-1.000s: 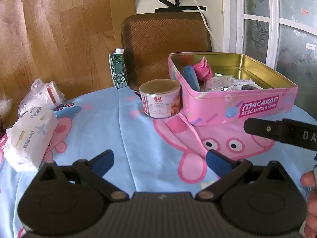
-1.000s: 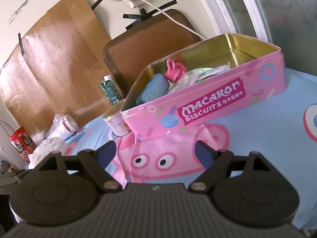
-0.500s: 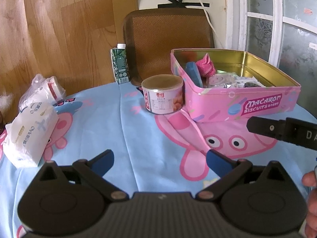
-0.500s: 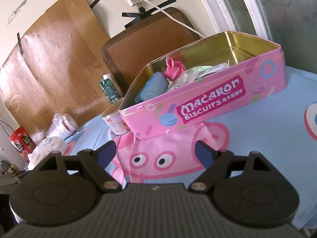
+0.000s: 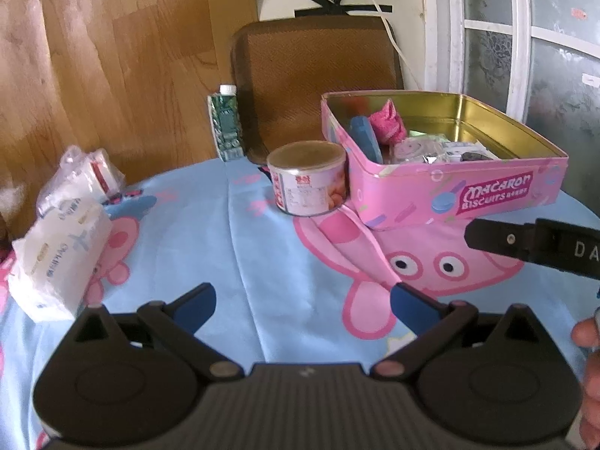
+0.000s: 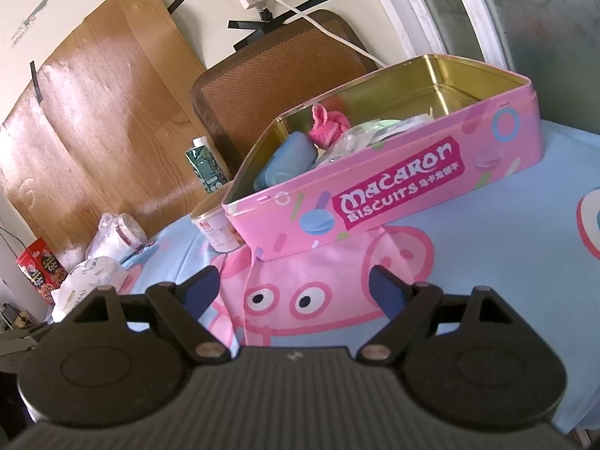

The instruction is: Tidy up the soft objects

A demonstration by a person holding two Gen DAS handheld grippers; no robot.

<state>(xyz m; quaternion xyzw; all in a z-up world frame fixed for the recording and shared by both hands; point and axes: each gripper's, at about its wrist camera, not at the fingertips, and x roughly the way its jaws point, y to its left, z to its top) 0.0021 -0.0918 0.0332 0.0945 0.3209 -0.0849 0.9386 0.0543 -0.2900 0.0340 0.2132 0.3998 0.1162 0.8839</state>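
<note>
A pink "Macaron Biscuits" tin (image 5: 487, 195) (image 6: 393, 202) stands open on the blue cartoon tablecloth. Inside lie a blue sponge (image 5: 365, 137) (image 6: 287, 163), a pink cloth (image 5: 386, 122) (image 6: 328, 127) and clear plastic packets (image 5: 423, 148) (image 6: 367, 131). A white tissue pack (image 5: 56, 258) (image 6: 93, 277) and a clear bag (image 5: 82, 178) (image 6: 116, 234) lie at the table's left. My left gripper (image 5: 302, 302) is open and empty above the cloth, short of the tin. My right gripper (image 6: 294, 287) is open and empty in front of the tin; part of it (image 5: 532, 249) shows in the left wrist view.
A round can (image 5: 307, 178) (image 6: 219, 230) stands against the tin's left corner. A green carton (image 5: 225, 127) (image 6: 206, 165) stands at the table's back edge before a brown chair back (image 5: 318, 75). A red snack box (image 6: 39, 268) is at far left.
Both views have shifted slightly: the left gripper has pulled back and risen a little, and the tin sits a bit higher in the right wrist view. Both grippers stay open and empty.
</note>
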